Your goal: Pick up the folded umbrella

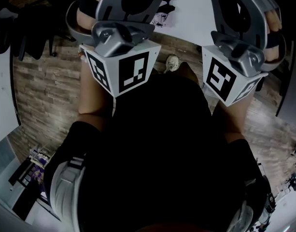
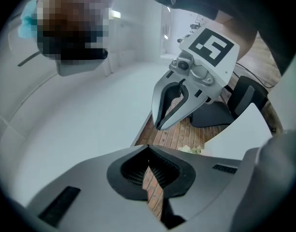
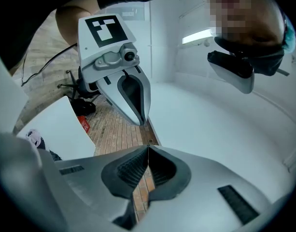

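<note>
Both left gripper (image 2: 148, 151) and right gripper (image 3: 148, 150): ribbed black pads (image 2: 161, 171) touching.

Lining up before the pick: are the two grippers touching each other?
Apart. The left gripper view shows bare floor between the left gripper and the right gripper ahead.

The top edge of the head view cuts off the left gripper (image 1: 133, 4) and right gripper (image 1: 239, 8), their tips unseen. The person's dark clothing (image 1: 157, 153) hides much of the floor (image 1: 46, 86). A pale thing (image 1: 172, 63) on it is too small to tell
</note>
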`<state>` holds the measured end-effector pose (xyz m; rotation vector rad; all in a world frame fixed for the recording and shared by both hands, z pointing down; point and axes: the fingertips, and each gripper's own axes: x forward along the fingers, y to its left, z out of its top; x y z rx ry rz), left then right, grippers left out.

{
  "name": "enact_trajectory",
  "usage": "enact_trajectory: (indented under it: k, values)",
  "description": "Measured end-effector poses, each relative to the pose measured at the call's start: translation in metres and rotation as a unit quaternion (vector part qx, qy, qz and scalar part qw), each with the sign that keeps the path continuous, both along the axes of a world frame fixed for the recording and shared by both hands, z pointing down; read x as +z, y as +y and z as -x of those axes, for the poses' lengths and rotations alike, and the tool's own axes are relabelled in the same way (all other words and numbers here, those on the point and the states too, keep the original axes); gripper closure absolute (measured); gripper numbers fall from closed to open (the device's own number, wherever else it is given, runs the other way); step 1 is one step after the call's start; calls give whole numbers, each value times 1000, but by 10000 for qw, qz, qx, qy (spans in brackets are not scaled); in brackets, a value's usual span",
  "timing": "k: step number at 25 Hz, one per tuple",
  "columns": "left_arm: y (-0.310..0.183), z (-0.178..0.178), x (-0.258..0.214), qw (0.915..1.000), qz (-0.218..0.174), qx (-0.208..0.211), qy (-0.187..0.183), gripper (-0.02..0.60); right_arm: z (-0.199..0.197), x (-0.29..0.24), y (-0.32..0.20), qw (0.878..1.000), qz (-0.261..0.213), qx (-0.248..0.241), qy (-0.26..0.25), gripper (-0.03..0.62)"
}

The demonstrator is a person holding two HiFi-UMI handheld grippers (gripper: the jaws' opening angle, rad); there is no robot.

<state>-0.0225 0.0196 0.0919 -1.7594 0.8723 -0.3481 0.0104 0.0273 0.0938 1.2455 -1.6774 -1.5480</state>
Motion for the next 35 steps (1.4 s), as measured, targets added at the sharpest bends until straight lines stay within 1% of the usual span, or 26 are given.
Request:
enact_trajectory:
  k: [2,5,10,13,17,26,35]
  values:
    - [-3,-6,3,9999,10,-115,-29,571,-8,4,-2,10000,-12,-21,-9,565]
    - [-2,-15,9,9997,46,-225,-53,571,-13,6,-2,9997,-37,-217,-87,565]
    - [-5,-25,3,9992,74,-397,-58,571,-30,5,-5,9995,-2,-290,-151,565]
    - [-12,-32,-3,9987,86,-488,-65,571,-32,-5,-12,9986,9,-495,-204,565]
    - [-13,-38,2,9984,94,-537,-115,571,-36,-4,-12,9977,9,-618,-285,565]
    - [-25,-48,13,9980,180,-579,-205,571,-47,2,-21,9972,65,-668,-328,565]
    - [-27,-47,22,9970,260,-663,-294,571,-52,10,-25,9970,101,-659,-403,565]
